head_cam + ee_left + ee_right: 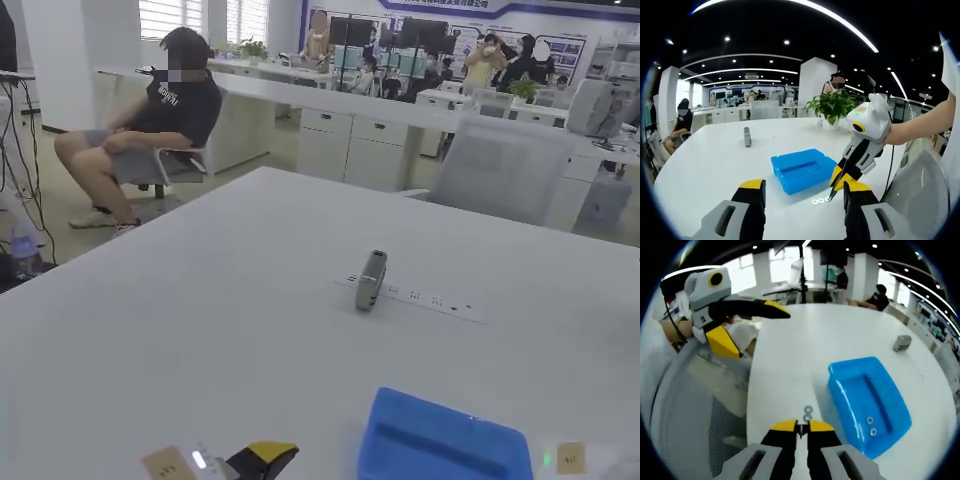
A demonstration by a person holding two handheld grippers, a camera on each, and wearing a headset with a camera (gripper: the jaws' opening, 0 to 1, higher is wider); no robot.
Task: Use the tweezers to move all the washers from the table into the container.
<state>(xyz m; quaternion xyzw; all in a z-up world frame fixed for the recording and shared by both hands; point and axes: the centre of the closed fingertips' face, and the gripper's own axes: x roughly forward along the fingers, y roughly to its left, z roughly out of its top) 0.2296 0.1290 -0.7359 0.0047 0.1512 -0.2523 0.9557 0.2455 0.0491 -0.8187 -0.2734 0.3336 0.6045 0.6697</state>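
Note:
Two small washers (pixel 808 414) lie on the white table (pixel 790 365) just ahead of my right gripper (pixel 801 429), which is shut on thin dark tweezers. In the left gripper view the tweezers (pixel 836 186) point down at the washers (pixel 817 201). The blue container (pixel 870 405) sits right of them with two washers (pixel 871 426) inside. My left gripper (pixel 804 192) is open and holds nothing, facing the container (pixel 802 170). It hangs off the table's left edge in the right gripper view (pixel 760 330). In the head view the container (pixel 445 440) is at the bottom, with a gripper's yellow-and-black tip (pixel 262 458) to its left.
A small grey device (pixel 371 280) rests on a flat power strip (pixel 430 298) mid-table. A grey mesh chair (pixel 695 410) stands by the near edge. A person sits on a chair (pixel 150 130) beyond the table's far left corner. A potted plant (pixel 832 106) stands behind the table.

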